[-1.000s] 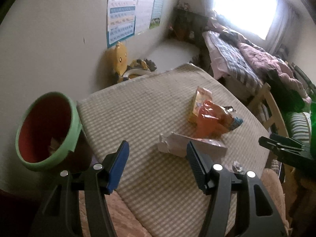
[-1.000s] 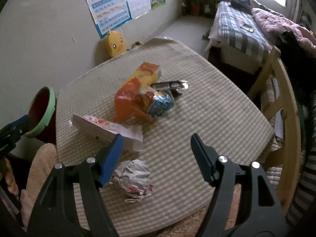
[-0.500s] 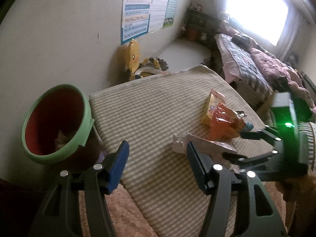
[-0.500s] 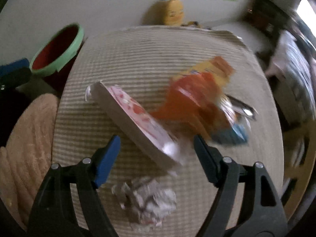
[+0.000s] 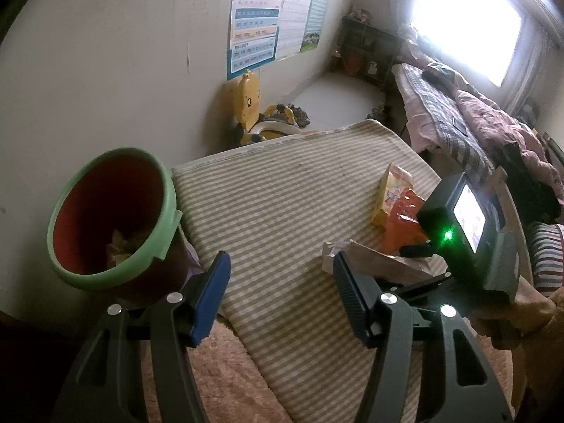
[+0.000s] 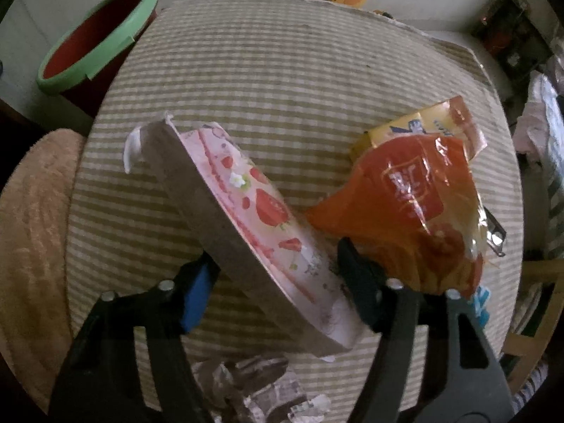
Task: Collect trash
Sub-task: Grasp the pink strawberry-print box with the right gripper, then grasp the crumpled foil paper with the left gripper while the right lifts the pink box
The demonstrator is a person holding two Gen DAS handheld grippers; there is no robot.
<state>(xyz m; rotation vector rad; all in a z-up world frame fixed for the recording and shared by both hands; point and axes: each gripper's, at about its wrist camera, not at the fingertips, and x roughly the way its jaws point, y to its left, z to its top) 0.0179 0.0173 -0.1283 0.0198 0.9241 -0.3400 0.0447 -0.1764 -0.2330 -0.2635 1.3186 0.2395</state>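
Right gripper (image 6: 275, 282) straddles flat pink strawberry-printed carton (image 6: 261, 225) on striped tablecloth (image 6: 282, 70); jaws closing, pads not clearly pressing yet. Left gripper (image 5: 278, 294) apart, empty, beside green-rimmed red bin (image 5: 112, 211). Orange crinkled wrapper (image 6: 412, 204) bears white characters, unreadable. Crumpled foil wad (image 6: 253, 384) near table edge.

A plain off-white wall (image 5: 116, 46) is hung with blue and white printed charts (image 5: 255, 35). Strong daylight is let in by a bright curtained window (image 5: 465, 21). A bed with checked and pink bedding (image 5: 454, 127) is set beneath it, and a dark shelf unit (image 5: 366, 53) is seen in the far corner on the pale grey floor (image 5: 338, 95).
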